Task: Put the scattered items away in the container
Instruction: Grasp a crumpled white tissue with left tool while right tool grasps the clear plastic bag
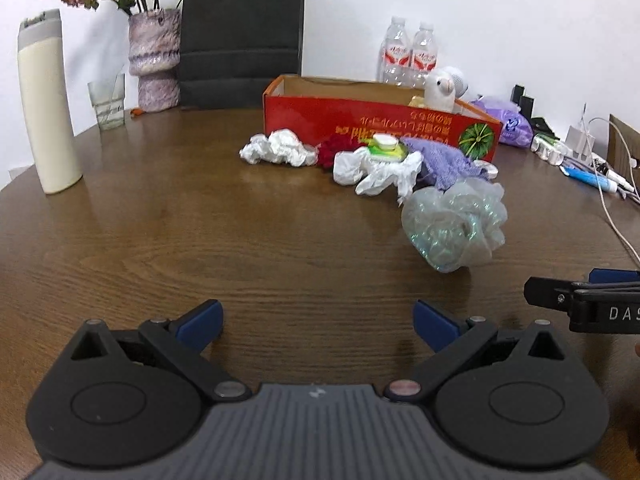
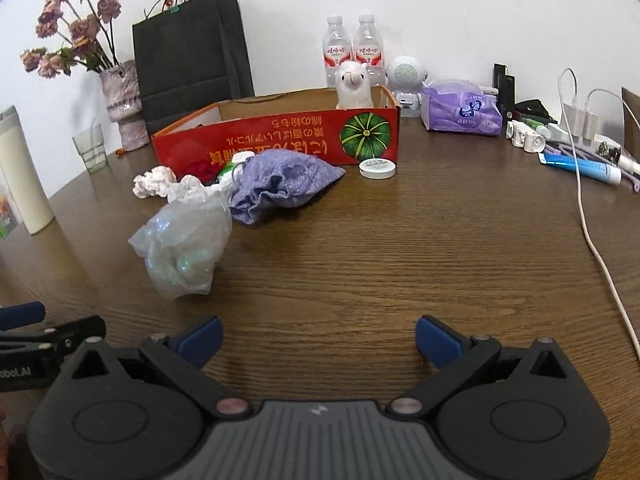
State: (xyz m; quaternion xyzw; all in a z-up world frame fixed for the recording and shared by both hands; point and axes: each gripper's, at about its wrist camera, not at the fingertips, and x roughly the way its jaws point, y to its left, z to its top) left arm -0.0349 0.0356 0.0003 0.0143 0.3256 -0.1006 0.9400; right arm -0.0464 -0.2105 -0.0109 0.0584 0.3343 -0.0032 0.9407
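A red cardboard box [image 1: 360, 120] [image 2: 280, 136] stands open on the brown table, a white plush alpaca [image 2: 354, 84] [image 1: 439, 91] in its far right corner. In front of it lie crumpled white tissues [image 1: 280, 148] [image 2: 154, 182], a purple cloth [image 2: 280, 184] [image 1: 440, 160], a green and white bottle [image 1: 386, 148], a dark red item [image 1: 330, 152], a round white tape tin [image 2: 377, 168] and a clear crumpled plastic bag [image 1: 454, 226] [image 2: 184, 244]. My left gripper [image 1: 318, 322] is open over bare table, short of the pile. My right gripper [image 2: 319, 338] is open too, the bag ahead to its left.
A cream bottle [image 1: 46, 112], glass [image 1: 107, 100], vase of dried flowers [image 1: 154, 60] and black paper bag [image 1: 240, 36] line the back left. Two water bottles [image 2: 352, 48], a purple tissue pack [image 2: 462, 110], a blue tube [image 2: 580, 166] and white cables [image 2: 592, 220] sit at right.
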